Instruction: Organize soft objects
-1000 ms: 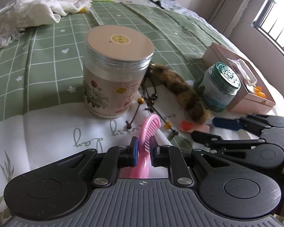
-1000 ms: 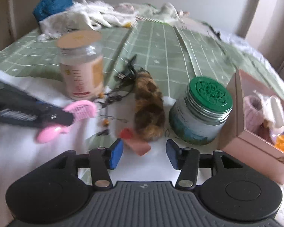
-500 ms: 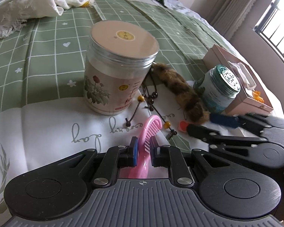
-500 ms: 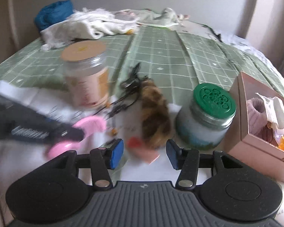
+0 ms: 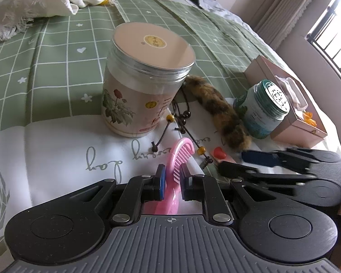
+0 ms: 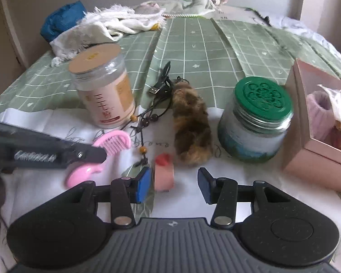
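Note:
My left gripper point(image 5: 171, 179) is shut on a pink comb point(image 5: 178, 159), held low over the white cloth point(image 5: 56, 150); the comb also shows in the right wrist view point(image 6: 112, 142). My right gripper point(image 6: 174, 184) is open and empty, just in front of a pink eraser with a red heart point(image 6: 163, 173). A brown furry tail point(image 6: 189, 127) lies just beyond it, next to a beaded cord point(image 6: 145, 122). The pink box point(image 6: 316, 132) at the right holds soft items.
A tall jar with a beige lid point(image 5: 145, 79) and a green-lidded jar point(image 6: 257, 118) stand on the bed. White and blue fabrics point(image 6: 106, 22) are piled at the far end of the green checked cover point(image 6: 204, 45).
My right gripper has drawn back and turned a little, staying open. My left gripper keeps the comb and has moved slightly nearer to the tall jar.

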Demonstrator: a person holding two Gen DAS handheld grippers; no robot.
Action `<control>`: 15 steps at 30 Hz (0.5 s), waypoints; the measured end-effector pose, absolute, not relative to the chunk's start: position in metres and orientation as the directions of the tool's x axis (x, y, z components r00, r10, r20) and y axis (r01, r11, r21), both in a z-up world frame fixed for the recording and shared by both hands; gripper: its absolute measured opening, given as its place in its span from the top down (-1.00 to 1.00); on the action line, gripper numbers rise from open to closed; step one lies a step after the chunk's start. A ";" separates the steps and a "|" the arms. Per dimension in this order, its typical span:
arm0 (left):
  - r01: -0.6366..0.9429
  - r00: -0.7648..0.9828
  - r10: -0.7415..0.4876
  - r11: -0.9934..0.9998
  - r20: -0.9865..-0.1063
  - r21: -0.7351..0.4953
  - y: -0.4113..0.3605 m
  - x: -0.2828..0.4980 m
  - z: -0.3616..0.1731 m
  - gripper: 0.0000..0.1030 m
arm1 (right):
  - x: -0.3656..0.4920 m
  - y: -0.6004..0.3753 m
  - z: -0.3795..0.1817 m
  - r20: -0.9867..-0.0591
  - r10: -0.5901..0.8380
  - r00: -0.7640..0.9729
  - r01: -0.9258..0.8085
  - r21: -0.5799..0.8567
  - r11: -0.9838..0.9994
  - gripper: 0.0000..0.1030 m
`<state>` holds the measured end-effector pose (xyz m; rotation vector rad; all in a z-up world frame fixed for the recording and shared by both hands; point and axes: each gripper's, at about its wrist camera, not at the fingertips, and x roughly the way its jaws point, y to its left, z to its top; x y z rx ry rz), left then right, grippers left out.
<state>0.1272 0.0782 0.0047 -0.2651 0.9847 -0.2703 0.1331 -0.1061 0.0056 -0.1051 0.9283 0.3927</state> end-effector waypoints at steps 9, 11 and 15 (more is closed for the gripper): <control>0.230 0.506 -0.378 0.925 -0.775 -0.302 0.050 0.112 0.011 0.72 | 0.097 -0.127 0.038 -0.805 0.274 0.526 -0.368 0.075 0.927 0.63; 0.265 0.498 -0.397 0.916 -0.771 -0.300 0.036 0.102 0.018 0.73 | 0.078 -0.145 0.056 -0.795 0.252 0.552 -0.334 0.067 0.940 0.63; 0.368 0.486 -0.511 0.856 -0.709 -0.365 0.000 0.089 0.051 0.74 | 0.038 -0.195 0.089 -0.740 0.185 0.647 -0.229 0.043 0.973 0.63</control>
